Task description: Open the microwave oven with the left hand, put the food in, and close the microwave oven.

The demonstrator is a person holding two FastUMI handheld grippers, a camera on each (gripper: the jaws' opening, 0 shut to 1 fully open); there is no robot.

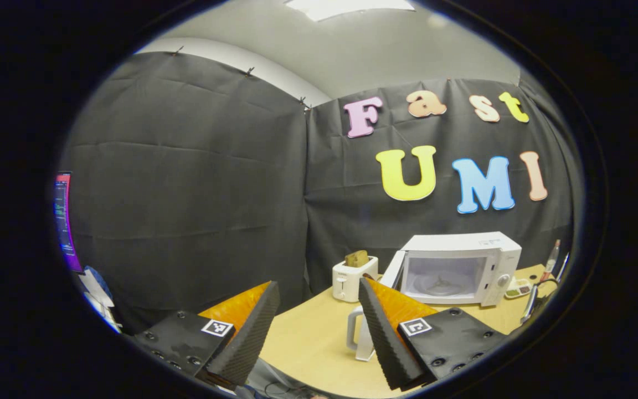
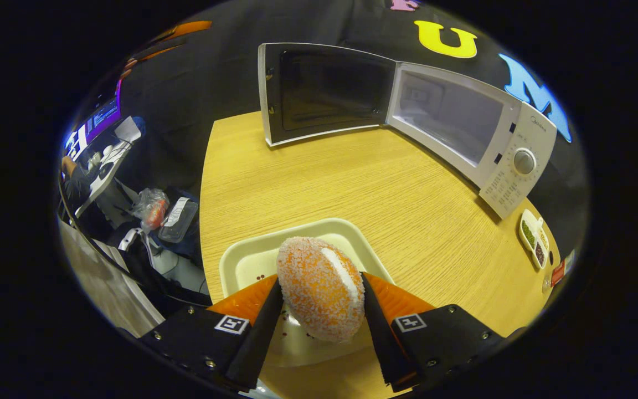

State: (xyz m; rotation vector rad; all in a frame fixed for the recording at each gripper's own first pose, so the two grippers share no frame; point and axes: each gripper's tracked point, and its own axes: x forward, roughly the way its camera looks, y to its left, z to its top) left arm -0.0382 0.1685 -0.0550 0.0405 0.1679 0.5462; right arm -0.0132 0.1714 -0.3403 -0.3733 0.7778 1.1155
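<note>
The white microwave oven (image 1: 457, 269) (image 2: 474, 138) stands at the back of the wooden table with its door (image 2: 324, 91) swung wide open to the left. Its glass turntable (image 1: 438, 284) shows inside. My left gripper (image 1: 319, 316) is open and holds nothing, well short of the oven and raised above the table. In the right gripper view, my right gripper (image 2: 322, 305) is shut on the food (image 2: 319, 288), an orange, crumb-coated bun with a white stripe. The bun hangs over a cream tray (image 2: 252, 257) at the table's near edge.
A white toaster (image 1: 354, 277) with a slice of bread in it stands left of the oven. A white kettle (image 1: 360, 335) sits near my left gripper's fingers. A small dish of seasonings (image 2: 532, 235) (image 1: 518, 288) lies right of the oven. Bare wooden tabletop (image 2: 352, 183) lies between tray and oven.
</note>
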